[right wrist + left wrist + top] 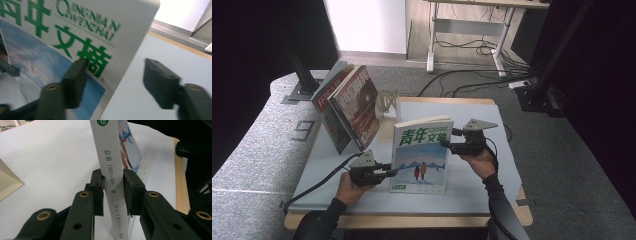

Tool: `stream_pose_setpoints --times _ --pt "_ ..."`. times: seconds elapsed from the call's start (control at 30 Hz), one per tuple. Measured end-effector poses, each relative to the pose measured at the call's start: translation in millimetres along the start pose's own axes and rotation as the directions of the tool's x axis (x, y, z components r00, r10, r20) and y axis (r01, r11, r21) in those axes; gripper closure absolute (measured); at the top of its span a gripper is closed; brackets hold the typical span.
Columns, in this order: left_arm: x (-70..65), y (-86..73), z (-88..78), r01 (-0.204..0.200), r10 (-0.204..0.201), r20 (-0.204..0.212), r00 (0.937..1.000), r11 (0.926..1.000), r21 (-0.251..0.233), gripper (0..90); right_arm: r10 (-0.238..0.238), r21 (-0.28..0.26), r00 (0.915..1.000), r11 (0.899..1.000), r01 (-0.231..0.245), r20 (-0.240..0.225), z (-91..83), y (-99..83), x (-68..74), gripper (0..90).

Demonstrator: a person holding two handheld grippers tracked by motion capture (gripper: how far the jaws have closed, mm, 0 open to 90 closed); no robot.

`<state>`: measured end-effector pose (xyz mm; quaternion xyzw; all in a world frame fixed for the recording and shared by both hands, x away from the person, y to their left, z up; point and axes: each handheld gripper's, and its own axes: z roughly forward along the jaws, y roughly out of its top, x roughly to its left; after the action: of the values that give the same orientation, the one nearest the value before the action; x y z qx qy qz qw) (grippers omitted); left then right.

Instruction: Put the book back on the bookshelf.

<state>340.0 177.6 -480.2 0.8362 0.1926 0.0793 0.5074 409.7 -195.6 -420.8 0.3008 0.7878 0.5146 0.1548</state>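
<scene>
— Where is the book, and what have you got of it?

— The white-and-blue paperback magazine with green characters on its cover (pixel 421 155) stands upright near the middle of the pale grey table top (pixel 472 195), front cover facing me. My left gripper (pixel 387 172) has its white spine (pixel 111 177) between the jaws, low down near the bottom corner; the pads press on both faces of the spine, so the jaws stand only as wide as the spine is thick.

— And the other one?

— My right gripper (pixel 447 143) is at the upper right edge of the cover. Its jaws gape wide: one finger (pixel 75 82) lies in front of the cover by the last green character, the other (pixel 160 83) stands well clear behind the edge, over bare table. The cover edge sits in the gap, but nothing pinches it.

— What is around it?

— To the left and farther back, two more magazines lean tilted: a dark red one with yellow characters (pixel 359 102) in front, and a red one with white characters (pixel 329 90) behind it. A small clear stand (pixel 388 102) sits just beside them, between them and my magazine. The lane between my magazine and that leaning pair is bare table. Beyond the table, on the grey floor, run black cables (pixel 462 82) and the white legs of a desk (pixel 432 45).
</scene>
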Motion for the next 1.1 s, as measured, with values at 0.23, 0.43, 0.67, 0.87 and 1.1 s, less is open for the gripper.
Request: stream_pose_setpoints --times 0.23,0.43,0.67,0.87,1.1 --pt "-2.6 -0.7 -3.7 -0.016 0.016 0.017 0.9997 0.9999 0.002 72.7 0.022 -0.002 0.9920 1.000 -0.022 -0.124 6.4 0.2 0.7 40.4" --pt "-2.4 -1.0 -3.3 -0.020 0.020 0.008 0.9998 0.9998 -0.001 72.4 0.006 0.009 0.9948 1.000 -0.005 -0.102 3.1 3.4 4.9 55.9" --pt "-1.4 -2.1 -2.6 -0.025 0.025 0.002 0.9997 0.9995 -0.019 72.2 -0.017 0.003 0.9972 1.000 0.017 -0.073 1.9 4.7 7.5 57.7" --pt "-0.9 -1.1 0.8 -0.070 0.067 -0.049 0.9965 0.9958 -0.059 73.2 -0.045 -0.039 0.9979 0.998 0.043 -0.046 -3.5 15.4 11.6 59.2" --pt "1.6 -2.4 1.5 -0.095 0.091 -0.068 0.9935 0.9943 -0.049 72.4 -0.079 -0.082 0.9957 0.994 0.075 -0.048 -9.6 22.0 17.4 62.2"
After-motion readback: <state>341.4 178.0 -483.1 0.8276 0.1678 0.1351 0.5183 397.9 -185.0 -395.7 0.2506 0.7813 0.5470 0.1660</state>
